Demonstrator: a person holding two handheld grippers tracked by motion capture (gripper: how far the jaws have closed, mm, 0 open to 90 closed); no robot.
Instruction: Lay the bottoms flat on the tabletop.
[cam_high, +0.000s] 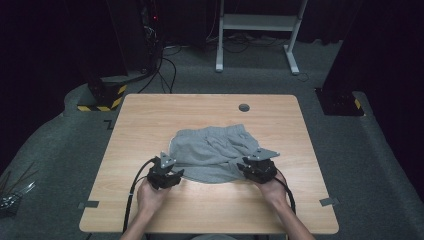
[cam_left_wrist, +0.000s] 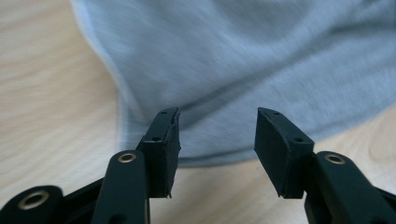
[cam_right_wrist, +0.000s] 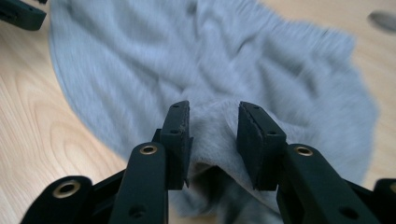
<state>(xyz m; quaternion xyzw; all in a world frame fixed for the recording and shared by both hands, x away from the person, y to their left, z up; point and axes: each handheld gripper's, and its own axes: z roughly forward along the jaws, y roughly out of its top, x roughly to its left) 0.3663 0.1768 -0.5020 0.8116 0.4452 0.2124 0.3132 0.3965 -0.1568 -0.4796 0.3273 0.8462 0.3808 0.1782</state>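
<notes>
A grey pair of shorts (cam_high: 212, 150) lies crumpled in the middle of the wooden table (cam_high: 150, 115). My left gripper (cam_high: 174, 170) is at the cloth's near left edge. In the left gripper view the left gripper (cam_left_wrist: 217, 135) is open over the hem of the shorts (cam_left_wrist: 243, 56), with nothing pinched. My right gripper (cam_high: 251, 167) is at the near right edge. In the right gripper view the right gripper (cam_right_wrist: 212, 135) has its jaws apart, and a raised fold of the shorts (cam_right_wrist: 187, 56) stands loosely between them. The left gripper's tip (cam_right_wrist: 18, 14) shows at the top left there.
A round cable hole (cam_high: 244, 107) is in the table's far side. Tape marks (cam_high: 88, 204) (cam_high: 326, 201) sit near the front corners. Beyond the table stand a white desk frame (cam_high: 260, 25) and floor cables (cam_high: 167, 70). Bare wood lies around the cloth.
</notes>
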